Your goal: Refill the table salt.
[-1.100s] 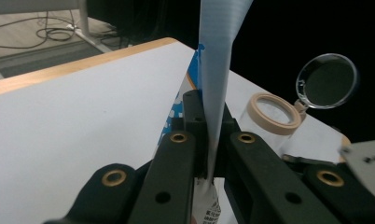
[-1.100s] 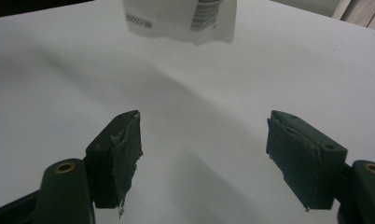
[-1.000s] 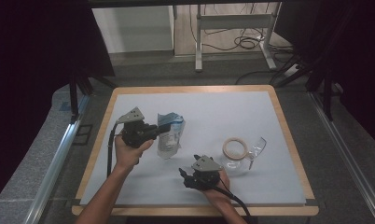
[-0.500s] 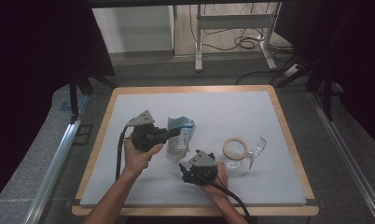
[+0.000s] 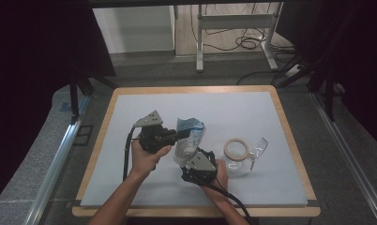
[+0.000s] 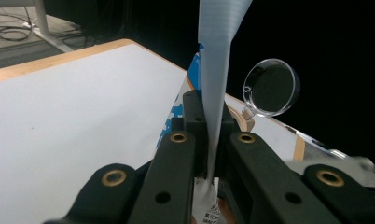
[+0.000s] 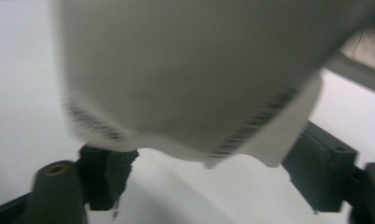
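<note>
Right gripper (image 5: 196, 158): we see its jaws wide, pouch bottom between them, pads not pressing.
Left gripper (image 5: 181, 135): we hold the pouch (image 5: 187, 140) pinched at its upper edge.
Pouch: it hangs above the table (image 5: 290, 140), long axis toward the right gripper, which is nearer its bottom.

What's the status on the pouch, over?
Left claw shut on pouch, held off the table. Right claw open beneath pouch's bottom edge. Glass jar close right, lid open.
</note>
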`<state>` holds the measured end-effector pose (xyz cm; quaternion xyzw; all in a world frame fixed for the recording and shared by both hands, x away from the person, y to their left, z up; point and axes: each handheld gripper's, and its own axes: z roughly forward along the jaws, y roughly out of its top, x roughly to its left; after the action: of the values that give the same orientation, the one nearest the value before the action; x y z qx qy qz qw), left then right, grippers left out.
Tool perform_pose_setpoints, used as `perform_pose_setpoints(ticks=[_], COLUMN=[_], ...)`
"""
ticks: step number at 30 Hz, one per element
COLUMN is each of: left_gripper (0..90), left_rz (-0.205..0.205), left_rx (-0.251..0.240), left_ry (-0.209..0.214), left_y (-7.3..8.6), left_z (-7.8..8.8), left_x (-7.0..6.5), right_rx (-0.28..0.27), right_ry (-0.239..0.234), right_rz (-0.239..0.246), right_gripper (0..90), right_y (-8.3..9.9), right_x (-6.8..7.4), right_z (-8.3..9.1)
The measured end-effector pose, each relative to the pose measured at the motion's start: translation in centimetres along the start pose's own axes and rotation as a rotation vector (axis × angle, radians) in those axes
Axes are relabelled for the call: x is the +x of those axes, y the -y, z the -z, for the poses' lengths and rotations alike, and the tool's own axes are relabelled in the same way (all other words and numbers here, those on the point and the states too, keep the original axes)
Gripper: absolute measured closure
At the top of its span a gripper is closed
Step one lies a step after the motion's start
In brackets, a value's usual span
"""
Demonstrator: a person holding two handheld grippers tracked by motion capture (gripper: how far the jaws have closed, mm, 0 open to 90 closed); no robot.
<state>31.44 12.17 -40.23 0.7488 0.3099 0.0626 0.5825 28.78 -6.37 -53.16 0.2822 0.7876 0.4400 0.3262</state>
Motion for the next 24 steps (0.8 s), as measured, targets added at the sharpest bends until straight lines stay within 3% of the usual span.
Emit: perform_pose_setpoints(ticks=[2,13,16,24], left_gripper=[90.0,90.0,90.0,90.0], left_rz=[0.002,0.017,0.033,0.009], left_rx=[0.002,0.015,0.016,0.020], left_ry=[-0.002,-0.006,0.015,0.025], left_y=[-0.1,-0.2,-0.1,-0.6], left_z=[-0.3,-1.6,-2.1,-2.8], left_x=[0.0,0.2,0.3,-0.7], right_rx=[-0.018,0.003,0.000,-0.018], right_ry=[-0.004,-0.070,-0.086,-0.097], right_rz=[0.023,-0.027,-0.026,-0.051], right_gripper=[27.4,39.0,39.7,41.7], right_y=[-0.1,0.1,0.1,0.1], right_x=[0.3,0.4,0.5,0.3], right_z=[0.2,1.3,1.6,1.7])
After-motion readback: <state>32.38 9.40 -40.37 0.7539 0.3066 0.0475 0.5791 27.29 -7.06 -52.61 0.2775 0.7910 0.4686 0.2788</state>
